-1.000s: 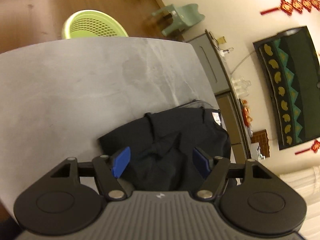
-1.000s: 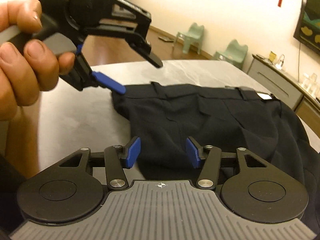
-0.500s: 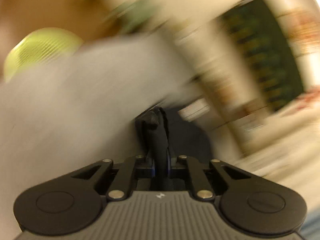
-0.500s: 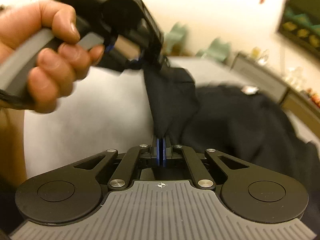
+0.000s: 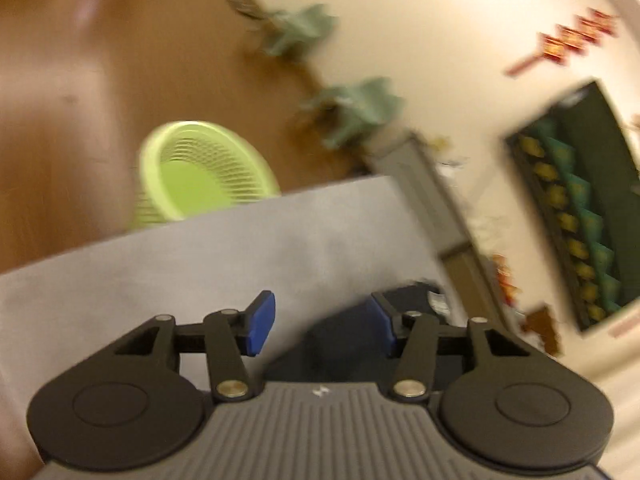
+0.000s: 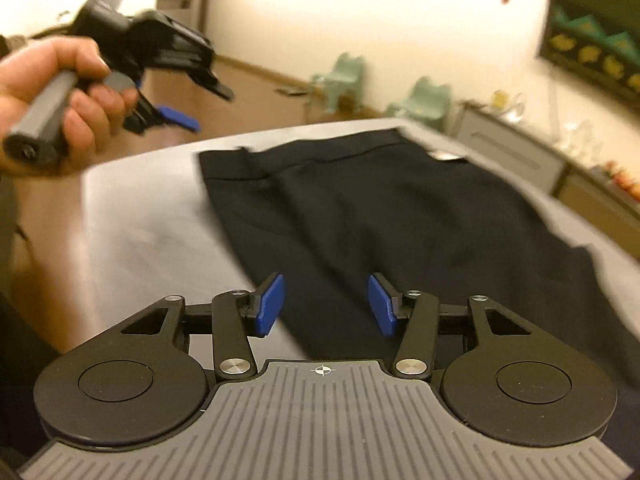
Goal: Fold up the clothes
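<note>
Dark trousers [image 6: 384, 216] lie spread flat across the grey table [image 6: 152, 232], waistband toward the far edge, laid out as a fold would need. Both claws stand spread and hold nothing: the right gripper [image 6: 326, 304] hovers low over the cloth, the left gripper [image 6: 176, 114] is raised clear in a hand [image 6: 60, 96].

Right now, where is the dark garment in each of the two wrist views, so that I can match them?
Left wrist view: the dark garment shows only in part, low and right of centre, between the open blue fingers.
Right wrist view: it fills the centre and right, spread flat on the grey table, beyond the open fingers.
Shared landmark: the white label at the garment's far edge.
</note>
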Demonstrator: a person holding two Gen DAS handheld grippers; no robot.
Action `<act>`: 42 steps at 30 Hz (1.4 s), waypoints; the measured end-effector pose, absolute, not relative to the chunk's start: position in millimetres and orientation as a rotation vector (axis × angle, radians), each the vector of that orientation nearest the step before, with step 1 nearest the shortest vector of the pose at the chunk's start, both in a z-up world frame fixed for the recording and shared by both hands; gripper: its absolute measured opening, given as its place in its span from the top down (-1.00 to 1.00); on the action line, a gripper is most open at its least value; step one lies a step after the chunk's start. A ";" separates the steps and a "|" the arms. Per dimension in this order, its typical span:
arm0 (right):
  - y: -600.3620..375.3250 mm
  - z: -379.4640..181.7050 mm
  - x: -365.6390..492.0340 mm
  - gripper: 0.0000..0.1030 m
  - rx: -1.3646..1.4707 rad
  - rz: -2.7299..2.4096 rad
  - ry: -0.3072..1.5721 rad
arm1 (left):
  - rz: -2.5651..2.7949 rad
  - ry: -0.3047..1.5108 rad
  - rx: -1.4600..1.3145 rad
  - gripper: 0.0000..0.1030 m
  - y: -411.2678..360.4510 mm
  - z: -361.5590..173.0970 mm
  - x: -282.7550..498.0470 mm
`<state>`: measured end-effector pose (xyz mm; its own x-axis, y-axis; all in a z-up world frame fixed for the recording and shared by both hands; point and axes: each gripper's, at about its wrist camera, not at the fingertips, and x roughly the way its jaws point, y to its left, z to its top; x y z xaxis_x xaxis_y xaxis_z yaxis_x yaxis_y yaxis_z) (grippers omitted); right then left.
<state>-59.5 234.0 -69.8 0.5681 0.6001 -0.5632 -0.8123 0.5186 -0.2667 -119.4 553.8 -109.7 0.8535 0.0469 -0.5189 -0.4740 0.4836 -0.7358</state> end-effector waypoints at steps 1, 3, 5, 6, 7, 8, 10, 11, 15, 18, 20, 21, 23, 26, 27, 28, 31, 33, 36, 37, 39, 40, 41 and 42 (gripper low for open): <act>230.9 -70.6 -56.6 -0.06 -0.549 0.871 0.435 | 0.246 0.496 -1.032 -0.21 544.1 -111.5 -104.9; 224.8 -72.2 -50.8 -0.07 -0.556 0.856 0.441 | 0.148 0.581 -1.035 -0.26 522.4 -120.0 -77.7; 218.8 -73.7 -45.1 -0.08 -0.563 0.840 0.446 | 0.099 0.651 -1.035 -0.30 505.9 -129.5 -54.0; 219.1 -75.7 -41.4 -0.08 -0.575 0.837 0.449 | 0.104 0.675 -1.036 -0.30 502.0 -134.8 -44.4; 229.1 -80.8 -35.5 -0.07 -0.610 0.847 0.455 | 0.110 0.698 -1.037 -0.30 498.0 -140.1 -34.7; 239.1 -86.0 -29.6 0.03 -0.645 0.857 0.460 | 0.123 0.711 -1.031 -0.32 498.4 -144.1 -27.5; 251.4 -93.0 -22.1 0.48 -0.694 0.868 0.476 | 0.161 0.736 -1.016 -0.32 501.3 -148.2 -17.4; 255.2 -95.6 -19.6 0.96 -0.713 0.870 0.485 | 0.179 0.750 -1.012 -0.32 502.5 -149.6 -12.4; 251.2 -89.3 -30.3 1.00 -0.724 0.888 0.425 | 0.196 0.719 -0.983 -0.43 516.6 -138.7 -21.4; 234.2 -80.9 -53.4 1.00 -0.715 0.892 0.317 | 0.228 0.745 -0.969 -0.42 531.9 -147.5 -22.1; 224.9 -83.1 -64.5 1.00 -0.727 0.884 0.262 | 0.237 0.757 -0.975 -0.42 536.4 -151.3 -23.5; 222.6 -85.3 -68.3 1.00 -0.731 0.883 0.245 | 0.234 0.758 -0.974 -0.42 537.5 -151.8 -23.4; 218.1 -89.7 -76.0 1.00 -0.738 0.880 0.210 | 0.214 0.762 -0.964 -0.43 534.5 -150.5 -22.3; 221.2 -93.3 -76.8 1.00 -0.733 0.883 0.199 | 0.196 0.784 -0.921 -0.43 525.1 -148.1 -14.0; 224.2 -93.5 -75.0 1.00 -0.726 0.885 0.199 | 0.198 0.787 -0.919 -0.43 523.7 -149.1 -12.9; 231.1 -91.0 -71.0 0.96 -0.712 0.889 0.202 | 0.200 0.782 -0.928 -0.43 524.0 -149.2 -13.8; 262.8 -81.4 -52.6 -0.05 -0.692 0.937 0.281 | 0.213 0.759 -0.965 -0.44 528.4 -148.9 -18.8; 281.0 -78.9 -42.3 -0.13 -0.702 0.976 0.351 | 0.215 0.753 -0.977 -0.44 531.2 -149.9 -20.1; 313.1 -88.4 -15.3 0.46 -0.740 0.989 0.501 | 0.203 0.760 -0.974 -0.44 533.0 -151.3 -19.4; 318.8 -91.3 -8.0 0.70 -0.744 0.989 0.553 | 0.199 0.762 -0.973 -0.44 533.6 -151.7 -19.2; 317.6 -85.2 -10.8 1.00 -0.736 1.003 0.532 | 0.188 0.763 -0.966 -0.44 533.9 -150.7 -18.5; 313.2 -78.7 -21.5 1.00 -0.738 1.012 0.477 | 0.179 0.762 -0.959 -0.44 533.9 -149.6 -18.3; 308.3 -73.0 -34.6 1.00 -0.745 1.025 0.420 | 0.169 0.762 -0.949 -0.45 533.9 -148.6 -17.6; 304.6 -70.7 -46.1 1.00 -0.758 1.026 0.369 | 0.164 0.767 -0.940 -0.47 533.6 -148.5 -16.9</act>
<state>-46.1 304.6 -70.7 0.4881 0.6294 -0.6046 -0.8703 0.2992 -0.3912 -16.9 533.6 -148.5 0.7290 -0.1915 -0.6572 -0.4435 0.5991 -0.6666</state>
